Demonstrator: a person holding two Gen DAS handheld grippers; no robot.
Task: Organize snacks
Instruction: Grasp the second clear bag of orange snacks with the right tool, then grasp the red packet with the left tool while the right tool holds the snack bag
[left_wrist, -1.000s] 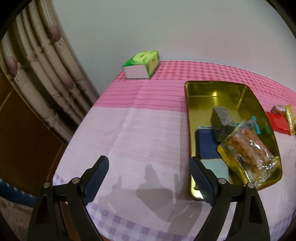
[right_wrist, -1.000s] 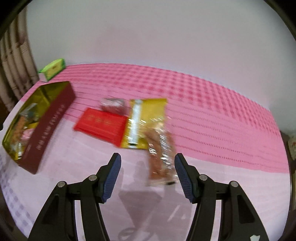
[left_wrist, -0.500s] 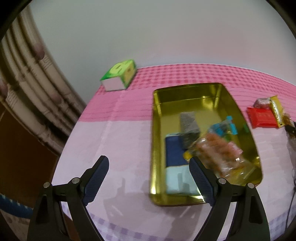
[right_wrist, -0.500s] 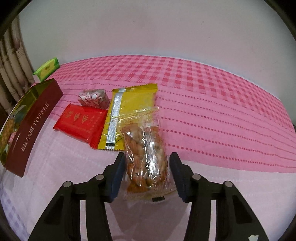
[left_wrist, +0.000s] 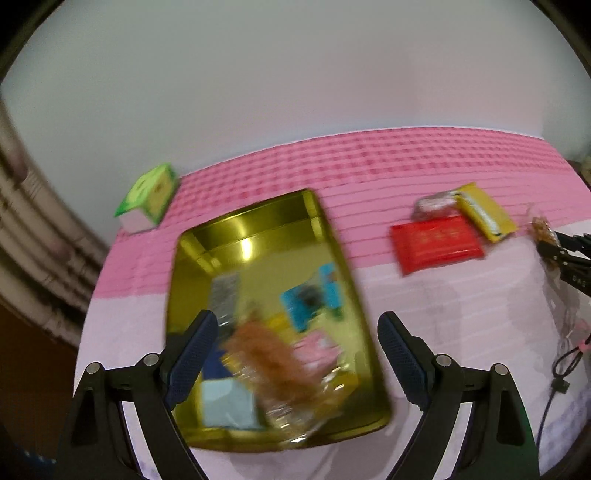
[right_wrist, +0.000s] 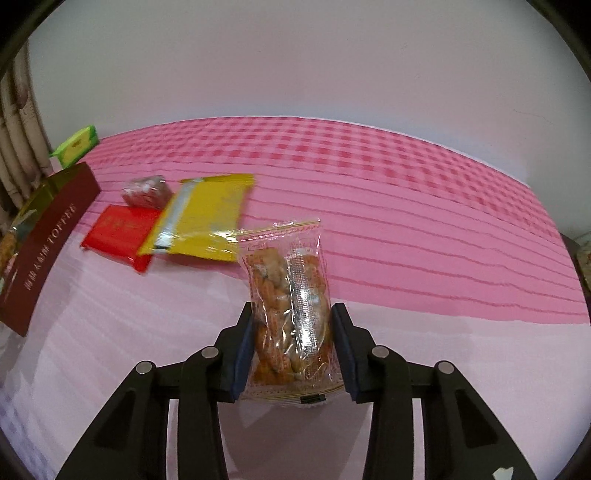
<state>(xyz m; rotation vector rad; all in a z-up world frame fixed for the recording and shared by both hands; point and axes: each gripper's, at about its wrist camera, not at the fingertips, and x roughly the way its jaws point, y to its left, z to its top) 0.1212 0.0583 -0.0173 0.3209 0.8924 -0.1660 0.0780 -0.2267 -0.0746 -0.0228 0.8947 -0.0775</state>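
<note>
Right wrist view shows the right gripper (right_wrist: 293, 347) clamped on a clear packet of orange-brown snacks (right_wrist: 288, 299), which stands upright between the blue pads, lifted off the pink tablecloth (right_wrist: 406, 229). Ahead and to the gripper's left lie a yellow packet (right_wrist: 207, 218), overlapping a red packet (right_wrist: 118, 229), with a small wrapped sweet (right_wrist: 146, 190) just beyond. Further left is the tin (right_wrist: 44, 243), its dark red wall printed "TOFFEE" beside small characters too fine to read. Left wrist view, blurred, shows the left gripper (left_wrist: 295, 354) spread wide and holding nothing, above the tin's gold interior, where several snack packets (left_wrist: 280, 354) lie. A green box (left_wrist: 147, 194) sits beyond the tin.
</note>
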